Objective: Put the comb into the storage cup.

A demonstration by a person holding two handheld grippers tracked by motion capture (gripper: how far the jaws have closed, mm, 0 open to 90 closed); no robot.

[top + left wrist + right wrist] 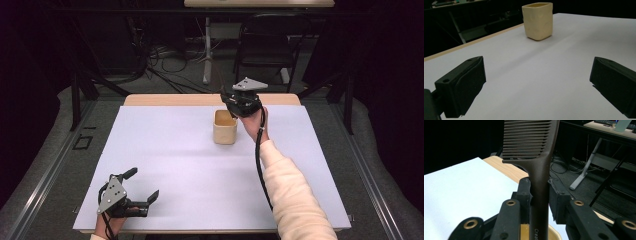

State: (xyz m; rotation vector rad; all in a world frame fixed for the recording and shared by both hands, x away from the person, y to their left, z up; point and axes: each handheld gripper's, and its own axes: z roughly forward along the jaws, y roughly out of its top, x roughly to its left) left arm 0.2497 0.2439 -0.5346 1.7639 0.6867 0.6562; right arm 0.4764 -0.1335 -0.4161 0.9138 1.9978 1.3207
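Note:
A cream cup [225, 127] stands on the white table sheet [170, 150] at the back middle; it also shows ahead of the left jaws [538, 21]. My right gripper [239, 104] hovers just above and behind the cup, shut on the handle of a dark brown comb [534, 150]. The comb stands upright with its teeth at the top. Below the right gripper [539, 192] the cup's rim [554, 233] shows; whether the handle's end is inside it is hidden. My left gripper [142, 185] rests open at the near left, and its jaws [537, 82] hold nothing.
A wooden table edge [165, 100] runs behind the white sheet. Beyond it on the floor stand a black folding chair [267, 42] and the white leg of another desk [206, 50], with cables around them. Dark curtains close off both sides.

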